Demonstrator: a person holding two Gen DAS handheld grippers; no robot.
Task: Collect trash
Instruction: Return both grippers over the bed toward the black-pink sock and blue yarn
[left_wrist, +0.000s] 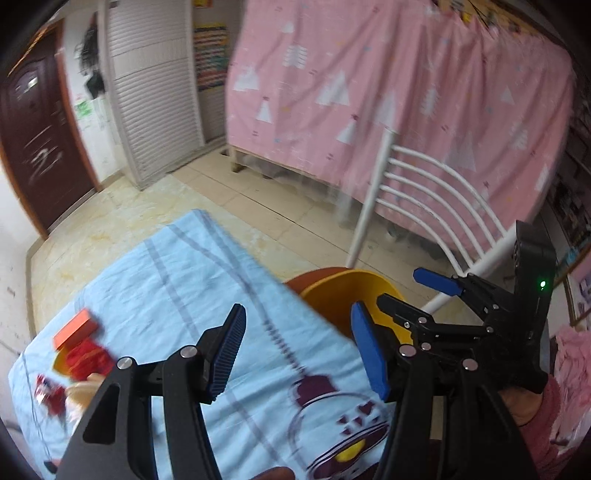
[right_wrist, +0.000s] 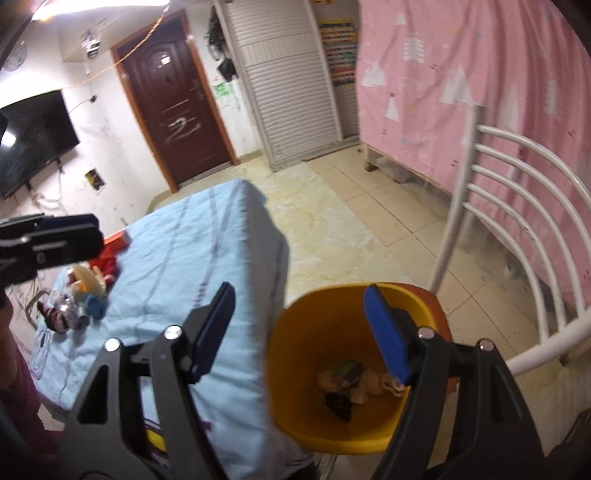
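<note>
Trash (left_wrist: 79, 354), an orange box and red wrappers, lies at the far left of the blue-clothed desk (left_wrist: 184, 280); the left gripper (left_wrist: 299, 350) hangs over it, jaws released and empty. From the right wrist, the right gripper (right_wrist: 301, 332) hovers, jaws released, above the yellow bin (right_wrist: 295, 369) holding crumpled scraps (right_wrist: 354, 380).

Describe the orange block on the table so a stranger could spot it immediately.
Find the table under the light blue cloth. At its far left edge lies a clutter of trash; the orange block sits beyond the red wrapper, the only flat, sharp-edged rectangular piece.
</note>
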